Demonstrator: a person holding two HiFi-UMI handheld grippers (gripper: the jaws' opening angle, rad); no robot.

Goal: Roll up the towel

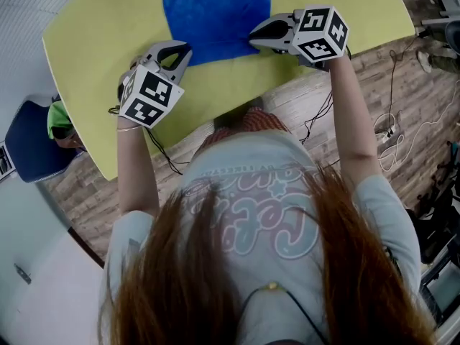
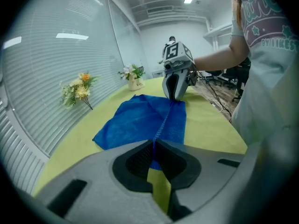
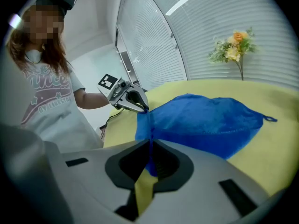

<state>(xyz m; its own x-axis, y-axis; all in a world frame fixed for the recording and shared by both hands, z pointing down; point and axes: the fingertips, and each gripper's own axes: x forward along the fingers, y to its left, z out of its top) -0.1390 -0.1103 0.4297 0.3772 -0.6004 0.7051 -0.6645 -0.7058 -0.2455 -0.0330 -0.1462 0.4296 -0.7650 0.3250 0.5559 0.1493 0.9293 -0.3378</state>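
At the near edge of the yellow-green table (image 1: 93, 42), where the person stands, both grippers are on the blue towel (image 1: 215, 16).

- Left gripper (image 2: 154, 146): jaws narrowed right down, pinching the towel's near left corner; blue cloth sits between the pads.
- Right gripper (image 3: 150, 146): jaws likewise nearly together, clamped on the near right corner, with a fold of blue cloth hanging between them.
- Towel: its near hem runs as a straight ridge from one gripper to the other (seen end-on from each gripper view). Beyond the hem the cloth spreads across the table top, away from the person. A small hanging loop (image 3: 270, 119) shows at a far corner.
- Far side of table: a spray of orange and yellow flowers (image 2: 77, 90) lies near the edge. Further off, a small pot of white flowers (image 2: 133, 78) stands upright.
- Behind the table: a wall of closed white blinds (image 2: 46, 78).
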